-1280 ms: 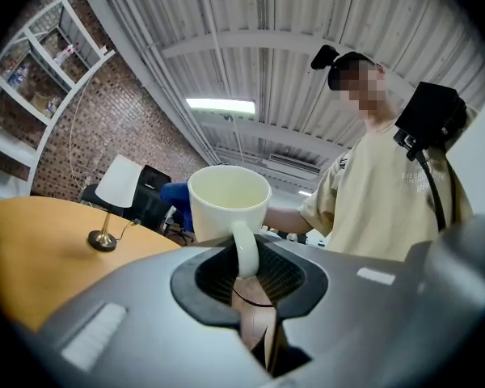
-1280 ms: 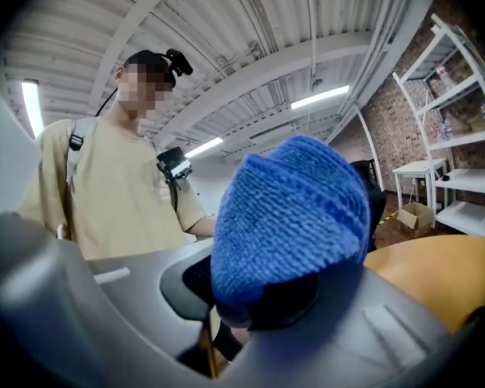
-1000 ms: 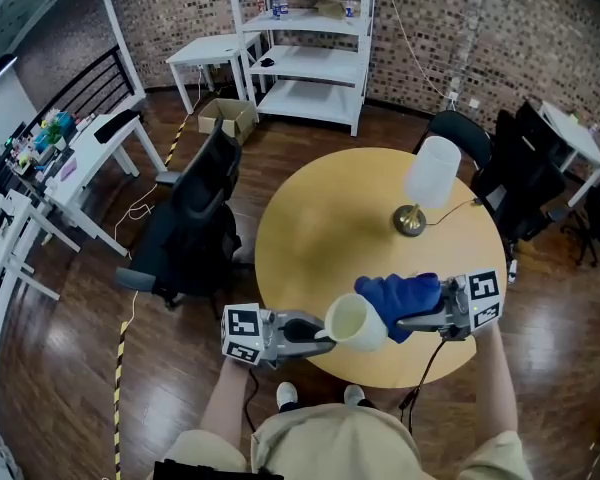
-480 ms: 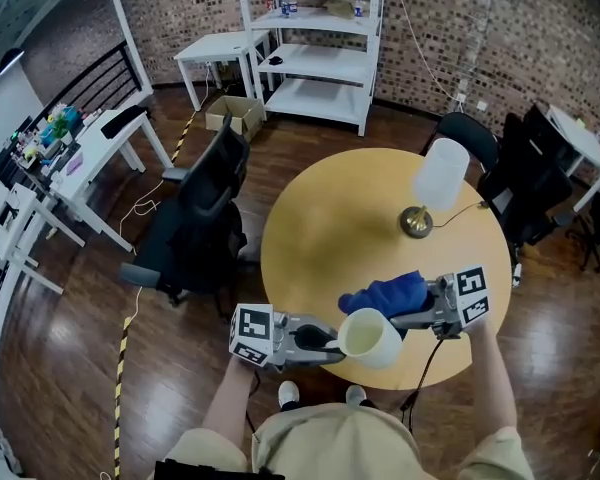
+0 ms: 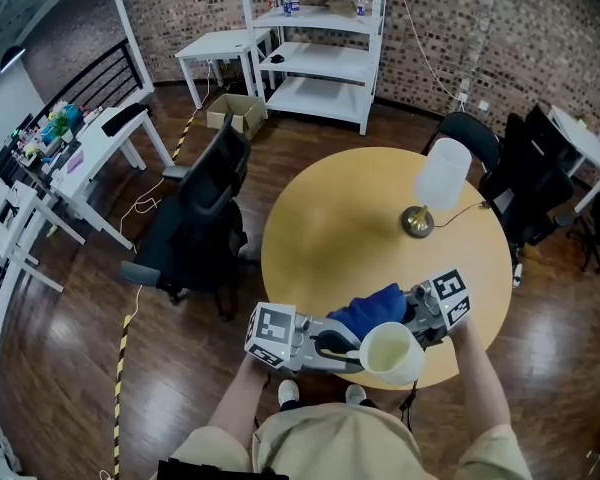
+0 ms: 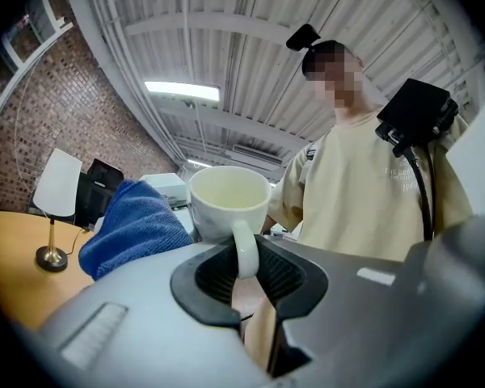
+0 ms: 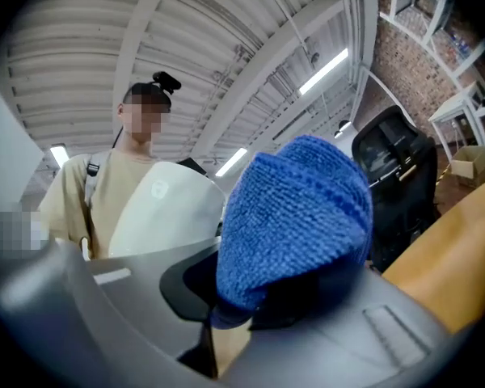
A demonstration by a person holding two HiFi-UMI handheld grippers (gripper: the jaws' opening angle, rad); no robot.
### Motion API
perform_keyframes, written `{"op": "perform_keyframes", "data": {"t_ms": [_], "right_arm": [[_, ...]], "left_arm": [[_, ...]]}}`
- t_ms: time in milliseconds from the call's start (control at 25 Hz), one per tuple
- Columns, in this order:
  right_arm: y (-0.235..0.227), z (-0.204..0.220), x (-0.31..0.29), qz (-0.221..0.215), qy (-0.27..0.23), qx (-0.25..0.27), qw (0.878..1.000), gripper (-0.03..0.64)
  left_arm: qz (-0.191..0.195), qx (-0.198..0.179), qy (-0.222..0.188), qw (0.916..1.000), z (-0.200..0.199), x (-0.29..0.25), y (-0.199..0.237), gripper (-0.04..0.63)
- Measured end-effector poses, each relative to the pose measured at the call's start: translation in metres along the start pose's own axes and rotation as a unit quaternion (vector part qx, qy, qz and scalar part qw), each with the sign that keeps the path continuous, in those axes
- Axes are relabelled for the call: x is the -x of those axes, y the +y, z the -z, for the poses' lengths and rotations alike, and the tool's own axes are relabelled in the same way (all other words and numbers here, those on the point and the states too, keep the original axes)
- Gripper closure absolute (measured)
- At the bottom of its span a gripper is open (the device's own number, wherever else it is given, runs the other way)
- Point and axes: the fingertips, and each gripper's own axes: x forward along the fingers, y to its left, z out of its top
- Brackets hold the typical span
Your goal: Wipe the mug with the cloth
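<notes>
A cream mug [image 5: 390, 353] hangs over the table's near edge, its mouth tipped up toward the head camera. My left gripper [image 5: 342, 348] is shut on the mug's handle [image 6: 244, 249]; the mug [image 6: 229, 203] stands just past its jaws. A bunched blue cloth [image 5: 368, 309] lies against the mug's far side, with my right gripper [image 5: 408, 316] shut on it. In the right gripper view the cloth [image 7: 295, 212] fills the space between the jaws and the mug [image 7: 163, 215] shows pale to its left. The cloth [image 6: 134, 225] also shows left of the mug in the left gripper view.
The round wooden table [image 5: 350, 228] carries a lamp [image 5: 432, 190] with a white shade and brass base at its far right. Black office chairs [image 5: 195, 218] stand at the table's left and right. A white shelf unit [image 5: 315, 38] and small tables stand beyond.
Both grippers have drawn nearer to me and lower, with the mug tipping further up toward the camera. The cloth has slid from the mug's right to its far side.
</notes>
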Motion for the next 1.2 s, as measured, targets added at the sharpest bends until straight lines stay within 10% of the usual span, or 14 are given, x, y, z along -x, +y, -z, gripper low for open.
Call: {"op": "perform_keyframes", "data": {"t_ms": [560, 880, 1200], "right_arm": [[0.011, -0.006, -0.010, -0.067, -0.065, -0.014, 0.996, 0.565], [-0.039, -0.006, 0.056, 0.161, -0.051, 0.008, 0.986, 0.563], [-0.040, -0.013, 0.109, 0.286, -0.087, 0.026, 0.954, 0.563]], "left_arm": [[0.017, -0.005, -0.018, 0.9997, -0.011, 0.000, -0.009, 0.558], [-0.110, 0.034, -0.013, 0.9933, 0.019, 0.028, 0.028, 0.557], [-0.254, 0.098, 0.042, 0.9613, 0.073, 0.064, 0.076, 0.557]]}}
